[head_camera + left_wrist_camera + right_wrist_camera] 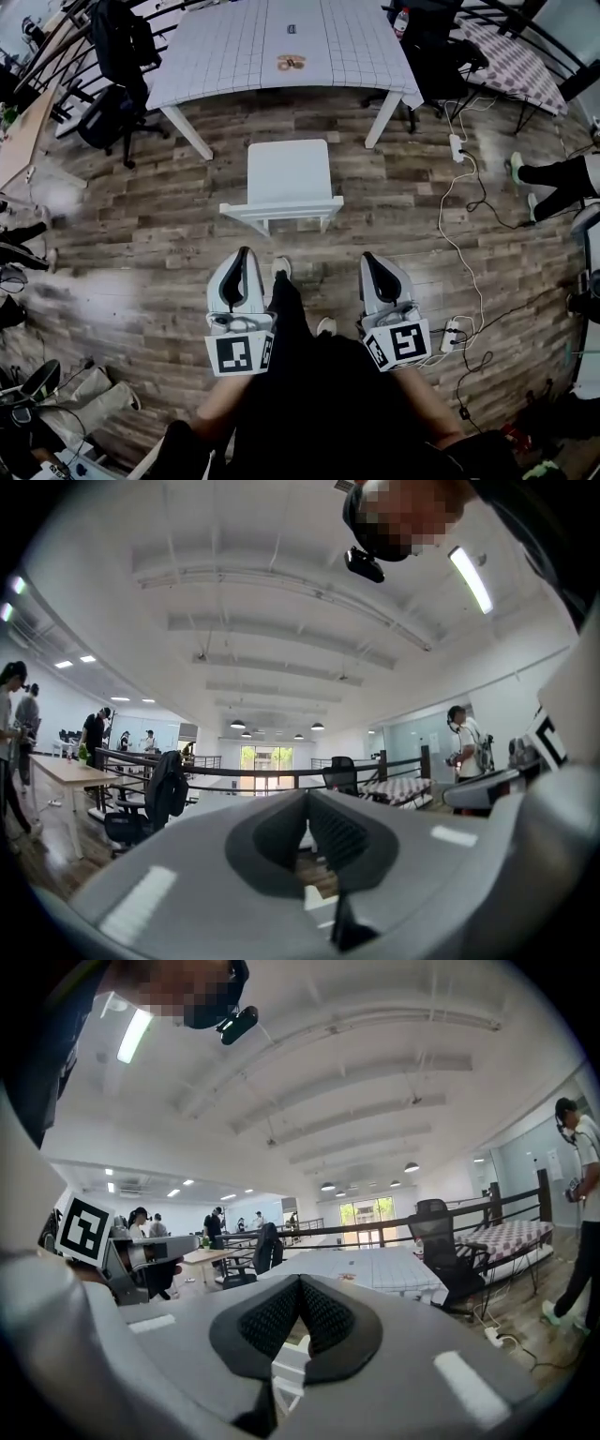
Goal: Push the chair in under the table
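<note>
A white chair (286, 178) stands on the wood floor, pulled out from the white gridded table (281, 42), its backrest (279, 210) toward me. My left gripper (242, 257) and right gripper (372, 262) are both shut and hold nothing. They hover side by side a short way short of the backrest, one off each side of it, pointing roughly level toward the table. In the right gripper view a bit of the chair (286, 1365) shows between the shut jaws (298, 1283), with the table (375, 1269) beyond. The left gripper (307, 799) view shows its jaws shut too.
A small object (291, 63) lies on the table. Black office chairs (117, 66) stand at the left and another (436, 56) at the right of the table. Power strips (457, 147) and cables trail over the floor on the right. People stand around the edges.
</note>
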`<action>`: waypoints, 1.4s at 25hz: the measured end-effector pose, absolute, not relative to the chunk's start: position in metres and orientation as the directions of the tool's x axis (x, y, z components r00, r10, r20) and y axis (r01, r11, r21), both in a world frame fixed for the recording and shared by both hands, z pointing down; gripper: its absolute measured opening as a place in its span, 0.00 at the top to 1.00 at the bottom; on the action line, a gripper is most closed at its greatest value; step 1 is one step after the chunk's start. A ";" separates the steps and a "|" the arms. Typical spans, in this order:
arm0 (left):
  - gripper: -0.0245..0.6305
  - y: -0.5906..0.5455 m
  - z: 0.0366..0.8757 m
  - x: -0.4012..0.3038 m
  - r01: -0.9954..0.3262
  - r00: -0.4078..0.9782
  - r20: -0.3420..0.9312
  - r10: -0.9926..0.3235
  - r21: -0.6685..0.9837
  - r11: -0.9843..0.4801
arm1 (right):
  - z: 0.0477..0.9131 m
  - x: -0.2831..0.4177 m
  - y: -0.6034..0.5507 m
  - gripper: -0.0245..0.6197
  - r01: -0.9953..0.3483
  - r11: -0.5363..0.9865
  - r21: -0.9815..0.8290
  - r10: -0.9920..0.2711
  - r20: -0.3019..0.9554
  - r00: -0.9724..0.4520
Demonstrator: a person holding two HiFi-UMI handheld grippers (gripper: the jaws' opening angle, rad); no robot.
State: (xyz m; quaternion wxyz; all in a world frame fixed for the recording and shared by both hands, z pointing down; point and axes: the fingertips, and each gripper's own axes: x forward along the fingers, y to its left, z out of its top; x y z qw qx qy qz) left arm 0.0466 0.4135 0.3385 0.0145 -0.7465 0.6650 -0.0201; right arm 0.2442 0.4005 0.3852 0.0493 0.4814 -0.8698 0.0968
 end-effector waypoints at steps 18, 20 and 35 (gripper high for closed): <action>0.95 0.298 0.348 -0.066 -0.982 0.146 0.066 -0.987 -0.113 -0.153 | 0.392 0.098 0.256 0.97 -0.802 0.588 -0.107 -0.761 0.262 -0.593; 0.95 0.290 0.357 -0.076 -0.987 0.142 0.068 -0.988 -0.068 -0.146 | 0.399 0.089 0.249 0.97 -0.805 0.585 -0.098 -0.765 0.263 -0.588; 0.95 0.252 0.389 -0.098 -0.963 0.269 0.180 -0.946 0.029 -0.268 | 0.410 0.062 0.215 0.97 -0.847 0.528 -0.064 -0.790 0.328 -0.518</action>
